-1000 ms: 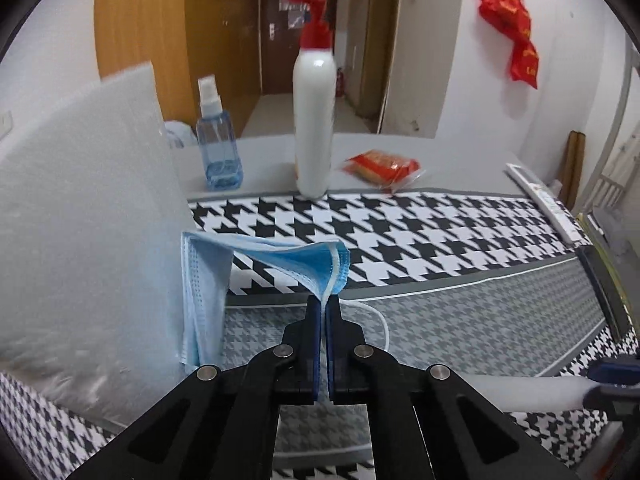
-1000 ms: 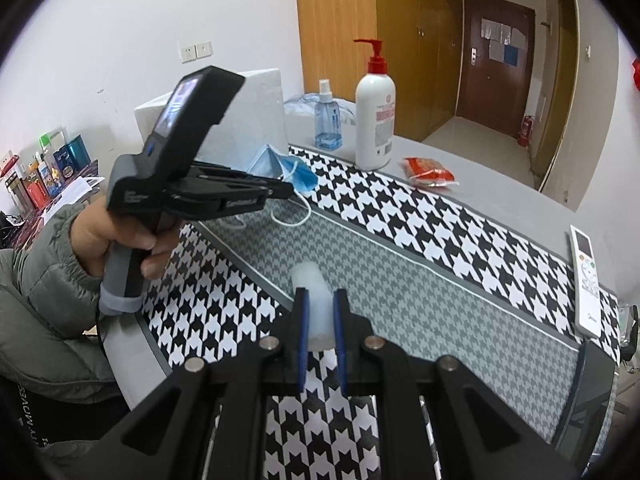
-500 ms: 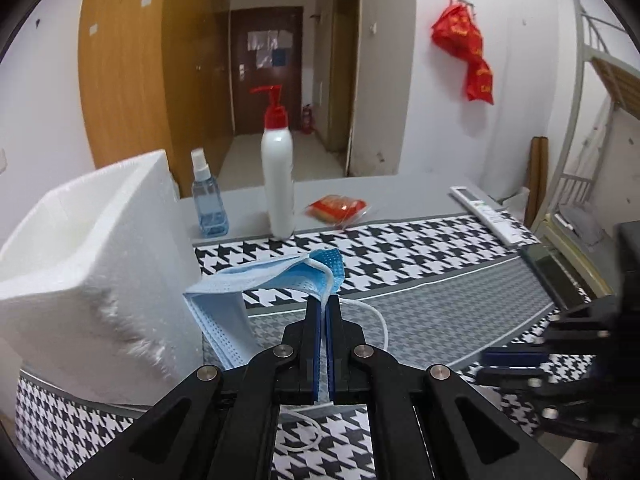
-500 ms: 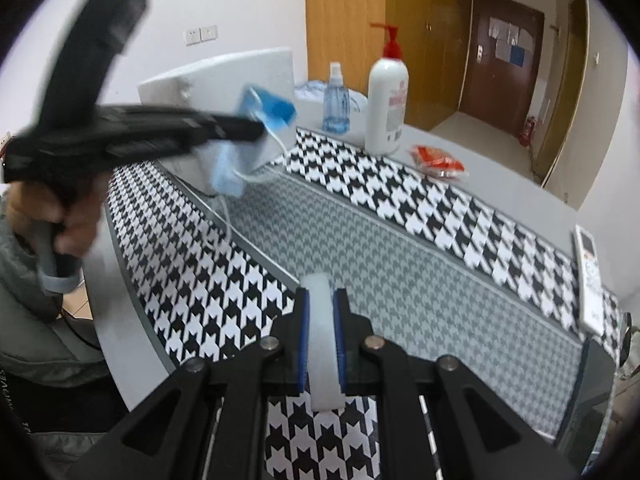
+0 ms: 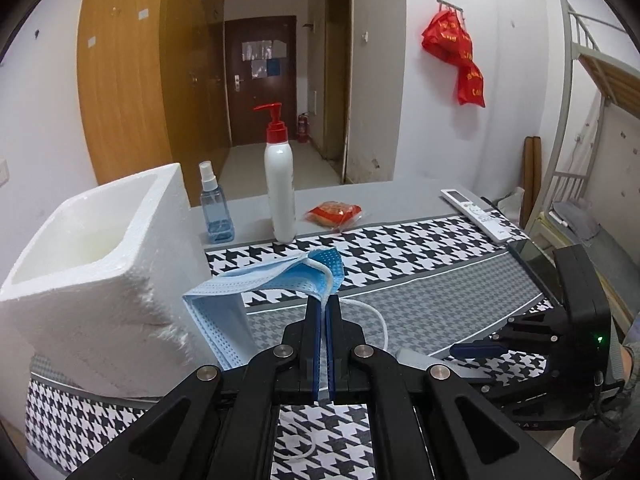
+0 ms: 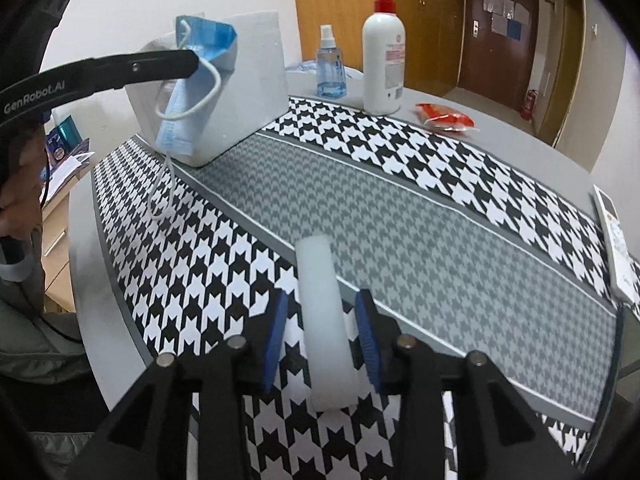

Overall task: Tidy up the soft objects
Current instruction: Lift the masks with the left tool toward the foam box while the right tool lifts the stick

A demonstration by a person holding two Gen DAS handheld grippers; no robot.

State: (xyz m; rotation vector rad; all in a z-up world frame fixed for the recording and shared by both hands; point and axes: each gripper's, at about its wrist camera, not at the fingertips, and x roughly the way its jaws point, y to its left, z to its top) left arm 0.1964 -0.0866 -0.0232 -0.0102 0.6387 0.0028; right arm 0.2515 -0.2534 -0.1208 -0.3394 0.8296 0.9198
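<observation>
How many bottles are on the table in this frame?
2: a white pump bottle and a small blue spray bottle left of it, both beside the foam box. Others may hide behind it.

**Blue, white and houndstooth**

The face mask [image 5: 256, 288] is pale blue with a deeper blue fold and white ear loops. Left of the left gripper [image 5: 324, 312], whose pads are blue, the foam box [image 5: 100, 256] is white. The table runner [image 6: 400, 200] carries black-and-white houndstooth bands around a finer grey one. Between the right gripper [image 6: 322, 320] pads lies a translucent white foam piece [image 6: 324, 320], possibly tubing.
</observation>
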